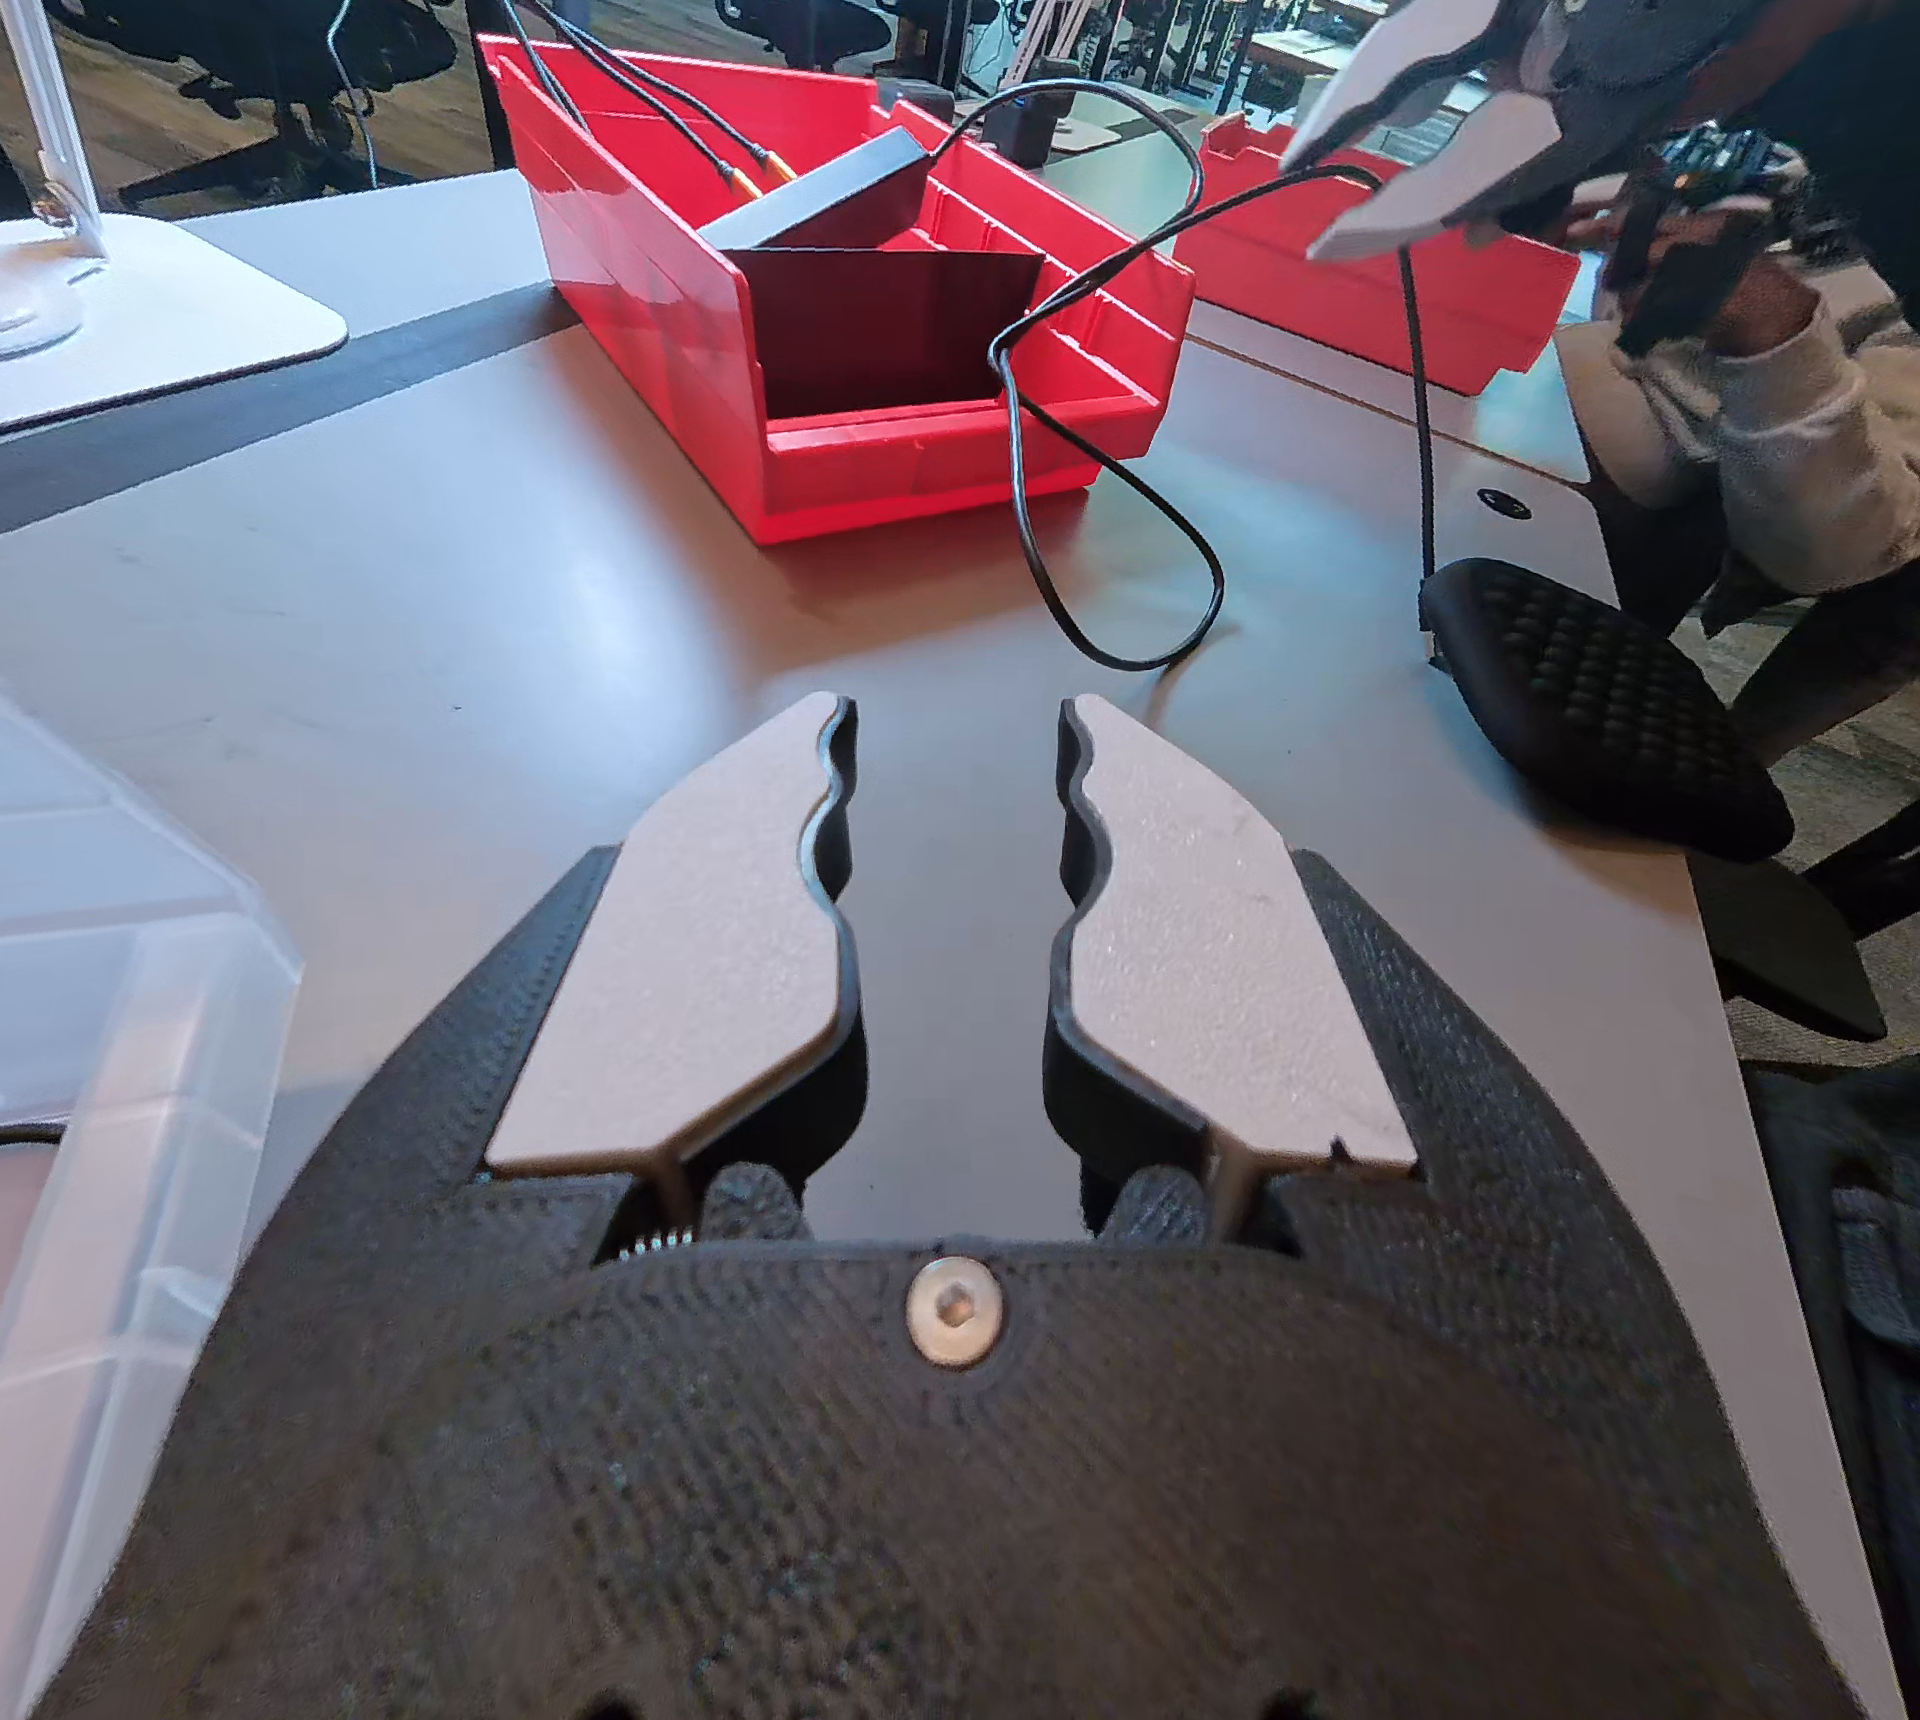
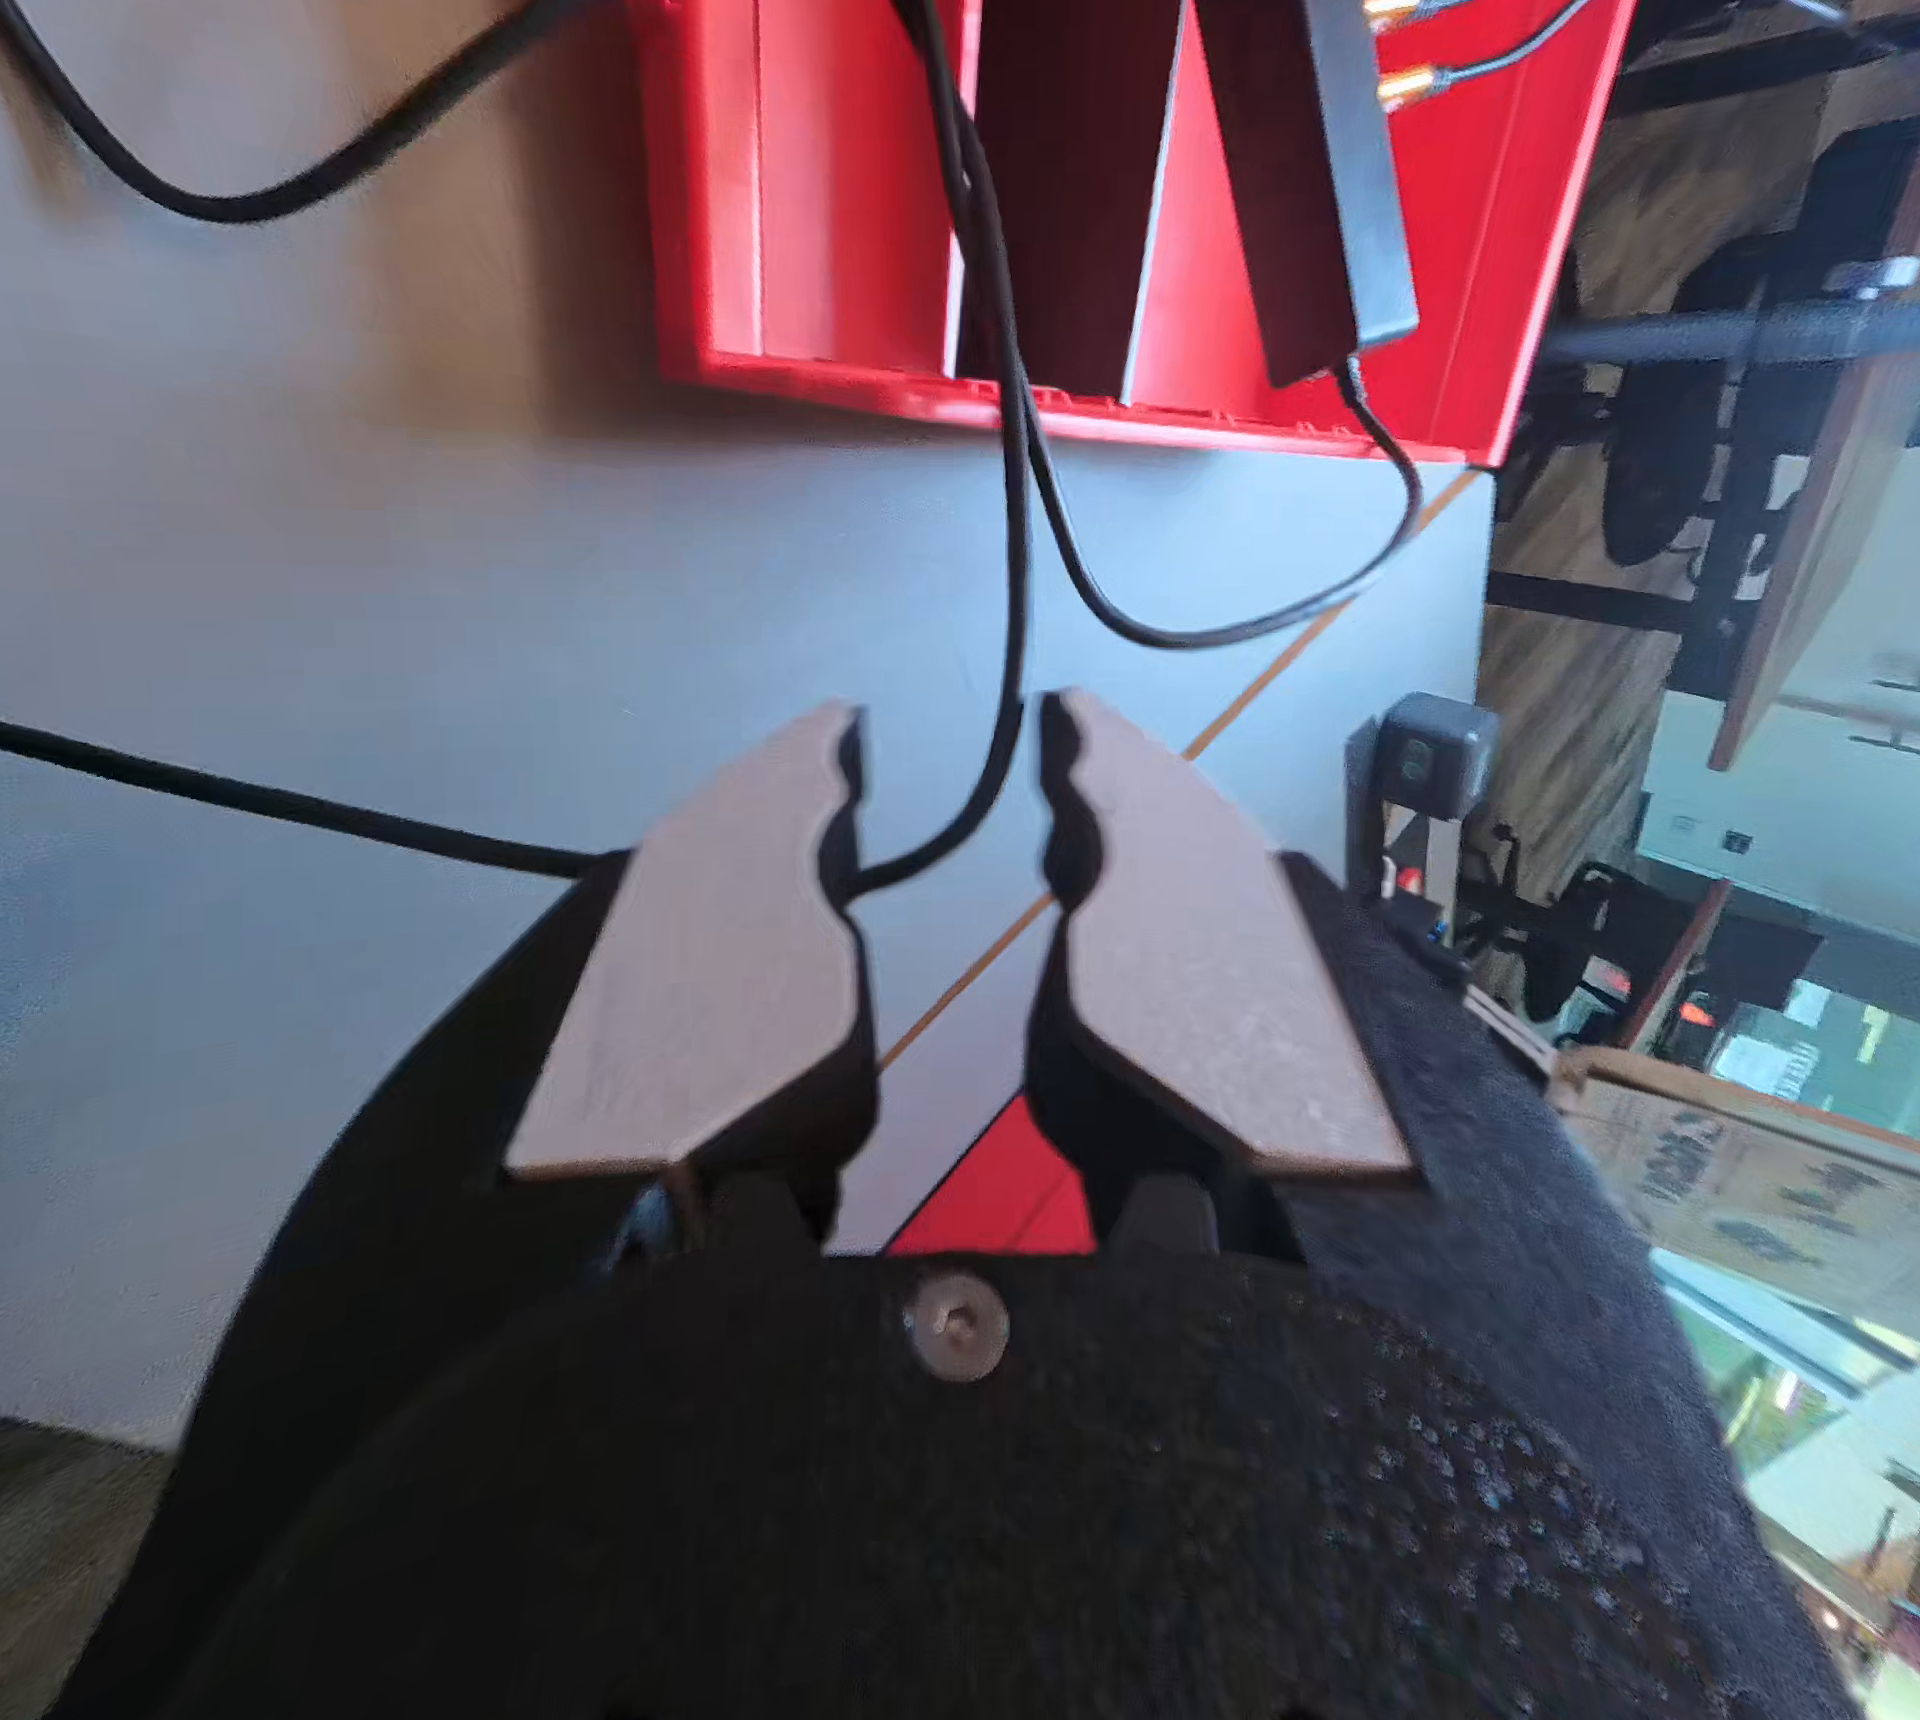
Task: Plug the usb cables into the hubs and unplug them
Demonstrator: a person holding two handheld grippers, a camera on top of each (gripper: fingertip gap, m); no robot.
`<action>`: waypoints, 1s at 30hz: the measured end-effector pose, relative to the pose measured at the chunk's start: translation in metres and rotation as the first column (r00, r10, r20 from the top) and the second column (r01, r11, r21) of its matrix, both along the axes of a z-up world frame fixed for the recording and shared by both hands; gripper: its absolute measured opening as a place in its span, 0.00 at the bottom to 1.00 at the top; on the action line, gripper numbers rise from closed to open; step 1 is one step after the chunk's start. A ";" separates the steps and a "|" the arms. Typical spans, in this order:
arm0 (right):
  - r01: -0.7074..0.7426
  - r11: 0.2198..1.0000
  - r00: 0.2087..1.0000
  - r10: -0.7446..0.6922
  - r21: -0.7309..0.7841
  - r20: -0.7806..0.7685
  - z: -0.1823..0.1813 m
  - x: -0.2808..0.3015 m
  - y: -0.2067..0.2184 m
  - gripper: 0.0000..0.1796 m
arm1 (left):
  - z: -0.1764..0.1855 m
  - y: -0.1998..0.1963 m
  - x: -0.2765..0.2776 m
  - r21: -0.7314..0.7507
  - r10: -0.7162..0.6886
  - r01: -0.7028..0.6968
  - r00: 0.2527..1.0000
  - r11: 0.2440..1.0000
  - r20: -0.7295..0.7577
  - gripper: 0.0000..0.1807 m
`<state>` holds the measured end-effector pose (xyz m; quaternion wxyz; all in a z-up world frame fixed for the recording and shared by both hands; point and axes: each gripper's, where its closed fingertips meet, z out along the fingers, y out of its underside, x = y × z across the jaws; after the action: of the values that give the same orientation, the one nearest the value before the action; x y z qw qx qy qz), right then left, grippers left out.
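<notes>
Right up close, the left gripper [image 1: 958, 714] hangs low over the grey table [image 1: 416, 610], its jaws apart and holding nothing. Ahead of it sits a red bin [image 1: 935, 465]. Inside, a long black hub [image 1: 821, 200] leans with its far end tipped up. The right gripper [image 2: 951, 714] is parted too, with a black cable [image 2: 1013, 590] running loose between its fingers. That picture is blurry, and the bin's far part is cut off.

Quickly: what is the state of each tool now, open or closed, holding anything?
Left tool: open, empty, above the grey table.
Right tool: open; thin black cable runs between its fingers, not clamped.
</notes>
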<state>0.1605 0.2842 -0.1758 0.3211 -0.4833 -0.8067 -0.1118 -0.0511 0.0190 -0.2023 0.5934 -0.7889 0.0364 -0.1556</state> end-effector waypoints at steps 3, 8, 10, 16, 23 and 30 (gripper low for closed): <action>-0.023 1.000 0.998 0.023 -0.007 -0.056 0.013 0.002 -0.005 0.03 | -0.001 0.000 0.000 -0.003 0.000 0.000 1.000 1.000 -0.005 0.20; -0.078 0.992 0.977 0.095 0.097 -0.189 0.071 -0.024 -0.008 0.03 | -0.003 0.001 0.000 -0.011 0.003 -0.003 1.000 1.000 -0.005 0.20; -0.084 0.987 0.963 0.115 0.135 -0.245 0.101 -0.040 -0.004 0.03 | -0.004 0.001 0.000 -0.013 0.004 -0.004 1.000 1.000 -0.007 0.20; -0.023 0.960 0.847 0.167 0.278 -0.506 0.199 -0.099 0.022 0.02 | -0.008 0.000 0.000 -0.025 0.004 -0.004 1.000 1.000 -0.023 0.19; 0.164 0.916 0.720 0.142 0.366 -0.679 0.217 -0.146 0.088 0.02 | -0.012 0.000 0.004 -0.039 -0.010 0.008 0.999 0.999 -0.049 0.19; 0.182 0.921 0.848 0.029 0.343 -0.529 0.082 -0.157 0.125 0.02 | -0.015 0.000 0.007 -0.047 -0.019 0.015 0.996 0.999 -0.087 0.19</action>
<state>0.0038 0.4091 -0.0935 0.6113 -0.4560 -0.6307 -0.1432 -0.0446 0.0194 -0.2176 0.5713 -0.8083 0.0653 -0.1268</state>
